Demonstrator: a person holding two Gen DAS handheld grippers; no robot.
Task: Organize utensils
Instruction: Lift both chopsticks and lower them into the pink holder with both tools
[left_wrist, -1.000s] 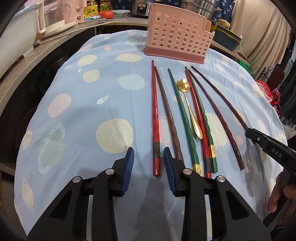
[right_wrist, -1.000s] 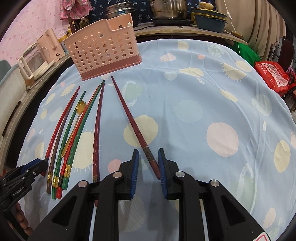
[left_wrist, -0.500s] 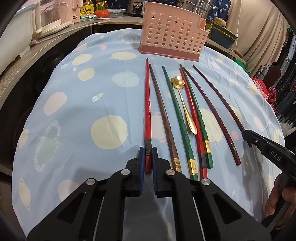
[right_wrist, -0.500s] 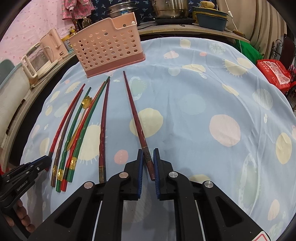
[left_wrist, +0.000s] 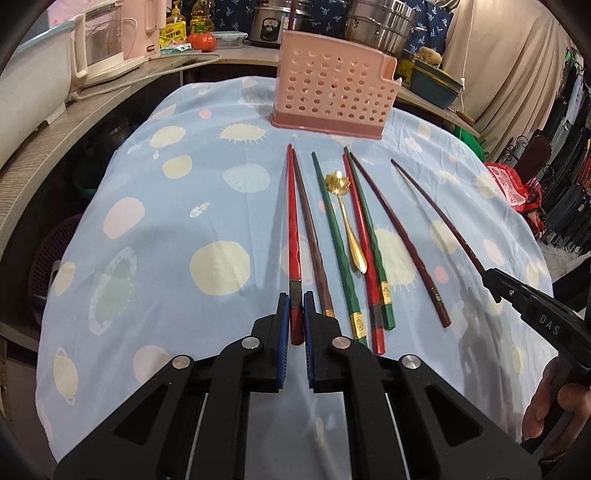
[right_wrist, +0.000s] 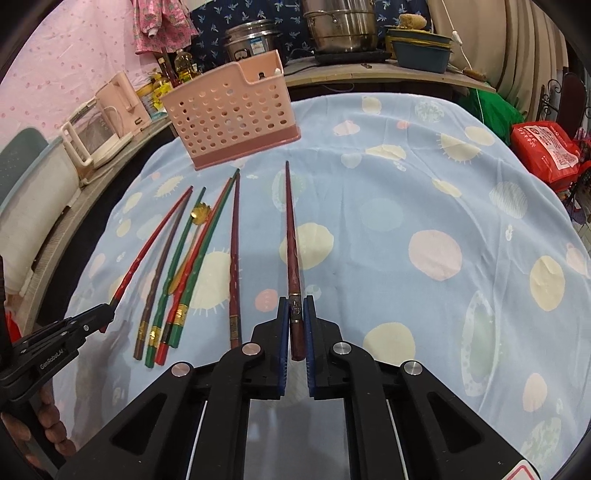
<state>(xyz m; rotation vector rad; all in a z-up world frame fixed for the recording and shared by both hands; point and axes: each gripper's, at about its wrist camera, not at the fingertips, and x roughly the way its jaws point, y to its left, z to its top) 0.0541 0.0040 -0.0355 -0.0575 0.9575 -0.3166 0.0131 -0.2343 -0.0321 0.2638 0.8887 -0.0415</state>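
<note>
Several chopsticks and a gold flower spoon (left_wrist: 347, 221) lie side by side on the blue spotted cloth (left_wrist: 166, 240), in front of a pink perforated holder (left_wrist: 332, 85) (right_wrist: 229, 118). My left gripper (left_wrist: 295, 306) is shut on the thick end of the leftmost red chopstick (left_wrist: 293, 229). My right gripper (right_wrist: 296, 306) presses on the thick end of a dark maroon chopstick (right_wrist: 291, 236), its jaws still closing. That chopstick (left_wrist: 436, 218) lies apart to the right of the row. Each gripper shows in the other's view: right gripper (left_wrist: 489, 278), left gripper (right_wrist: 109, 308).
A brown chopstick (left_wrist: 310, 229), green ones (left_wrist: 334, 229) and a second maroon one (left_wrist: 399, 236) stay on the cloth. A counter with pots, bottles and a kettle (right_wrist: 99, 136) curves behind the table. A red bag (right_wrist: 546, 151) sits off the right edge.
The left jaws closed from wide apart onto the red chopstick. The right jaws tightened on the maroon chopstick, which swung clear of the row. Both grippers rose a little.
</note>
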